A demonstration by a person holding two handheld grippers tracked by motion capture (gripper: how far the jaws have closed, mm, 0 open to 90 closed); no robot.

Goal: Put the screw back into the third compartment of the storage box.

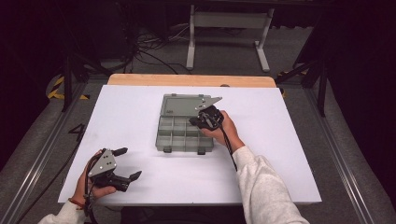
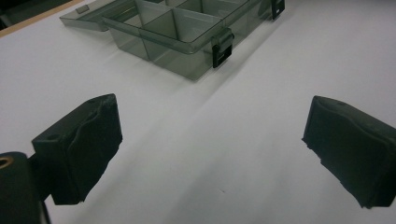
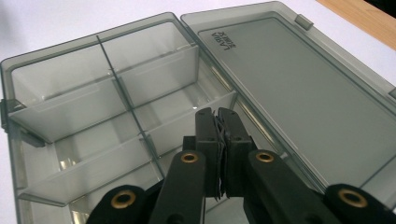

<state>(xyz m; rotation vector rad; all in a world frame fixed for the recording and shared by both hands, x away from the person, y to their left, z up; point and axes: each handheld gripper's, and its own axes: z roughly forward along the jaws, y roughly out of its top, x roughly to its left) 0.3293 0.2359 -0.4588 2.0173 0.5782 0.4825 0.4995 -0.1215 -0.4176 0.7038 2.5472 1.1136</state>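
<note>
Organizer box (image 1: 183, 123) lies open in the middle of the white table (image 1: 280, 140), its lid flat behind the compartments. Your right gripper (image 3: 217, 112) hangs over the box's right-hand compartments, jaws pressed together with nothing between them. Your left gripper (image 1: 128, 163) rests well short of the box, jaws spread wide and empty.

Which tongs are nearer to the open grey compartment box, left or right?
Right. The right tongs hang shut over the compartment box, at its right side. The left tongs stand open, apart from it, near the table's front-left corner.
</note>
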